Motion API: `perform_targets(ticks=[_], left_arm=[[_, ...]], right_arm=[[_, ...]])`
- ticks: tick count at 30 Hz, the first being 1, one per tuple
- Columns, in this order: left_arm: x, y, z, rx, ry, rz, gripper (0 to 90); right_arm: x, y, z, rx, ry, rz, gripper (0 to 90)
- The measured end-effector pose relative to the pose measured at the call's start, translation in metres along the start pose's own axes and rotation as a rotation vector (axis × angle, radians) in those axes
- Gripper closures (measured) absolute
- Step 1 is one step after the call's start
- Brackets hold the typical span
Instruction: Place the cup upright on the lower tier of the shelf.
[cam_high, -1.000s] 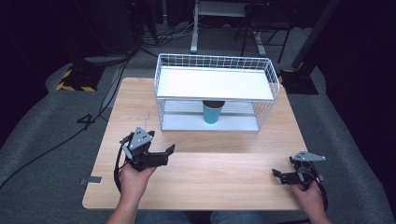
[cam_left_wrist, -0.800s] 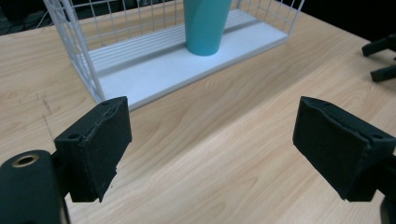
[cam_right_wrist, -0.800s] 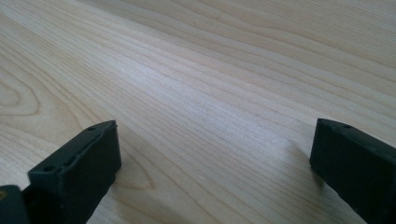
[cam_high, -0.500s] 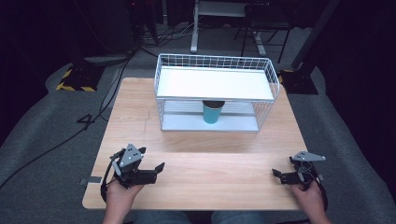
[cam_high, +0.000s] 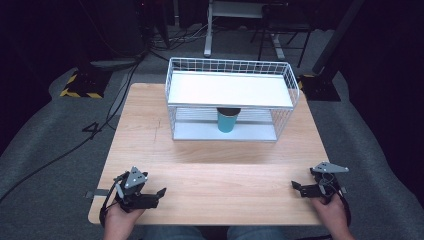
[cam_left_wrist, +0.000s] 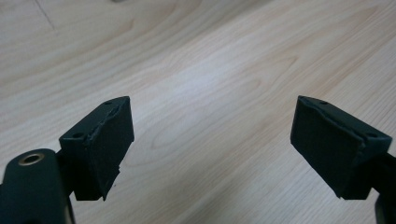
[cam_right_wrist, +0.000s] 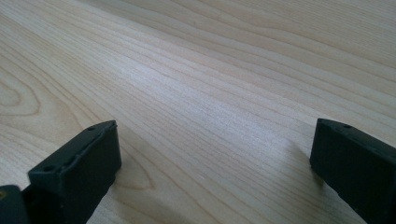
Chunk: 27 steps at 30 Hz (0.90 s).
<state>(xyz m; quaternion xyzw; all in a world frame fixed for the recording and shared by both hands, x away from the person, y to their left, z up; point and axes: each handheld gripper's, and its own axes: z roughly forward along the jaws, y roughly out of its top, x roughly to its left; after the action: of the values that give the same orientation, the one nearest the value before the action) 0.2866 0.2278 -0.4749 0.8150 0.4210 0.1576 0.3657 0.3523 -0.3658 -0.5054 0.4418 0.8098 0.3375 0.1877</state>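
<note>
Fingers on both grippers spread, nothing between them.

High view: left gripper (cam_high: 150, 196) at 7 o'clock, right gripper (cam_high: 303, 188) at 5 o'clock, both at the near tabletop (cam_high: 215, 165) edge. Teal cup (cam_high: 227, 120) stands on the wire rack's (cam_high: 230, 97) lower shelf at 12 o'clock, well apart from both. Looks placed; likely nothing left.

Left gripper view: fingers (cam_left_wrist: 100, 144) over bare wood.

Right gripper view: fingers (cam_right_wrist: 79, 163) the same.

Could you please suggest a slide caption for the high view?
Two open hand-held tools, left tool and right tool, rest near a light wooden table's front edge; teal cup sits inside white wire shelf rack.
</note>
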Motion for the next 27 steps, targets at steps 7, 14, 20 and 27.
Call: perform_targets(ticks=[7, 14, 20, 27], left_arm=[[0.003, -0.009, 0.012, 0.060, -0.004, -0.012, 13.9], [0.001, -0.011, 0.024, 0.112, 0.022, 0.037, 13.9], [0.002, -0.011, 0.032, 0.073, 0.011, 0.043, 8.9], [-0.001, -0.008, 0.036, 0.073, 0.026, 0.019, 6.5]], right_arm=[[0.000, 0.000, 0.000, 0.000, 0.000, 0.000, 2.3], [0.000, 0.000, 0.000, 0.000, 0.000, 0.000, 2.2], [0.000, 0.000, 0.000, 0.000, 0.000, 0.000, 2.2], [0.000, 0.000, 0.000, 0.000, 0.000, 0.000, 2.2]])
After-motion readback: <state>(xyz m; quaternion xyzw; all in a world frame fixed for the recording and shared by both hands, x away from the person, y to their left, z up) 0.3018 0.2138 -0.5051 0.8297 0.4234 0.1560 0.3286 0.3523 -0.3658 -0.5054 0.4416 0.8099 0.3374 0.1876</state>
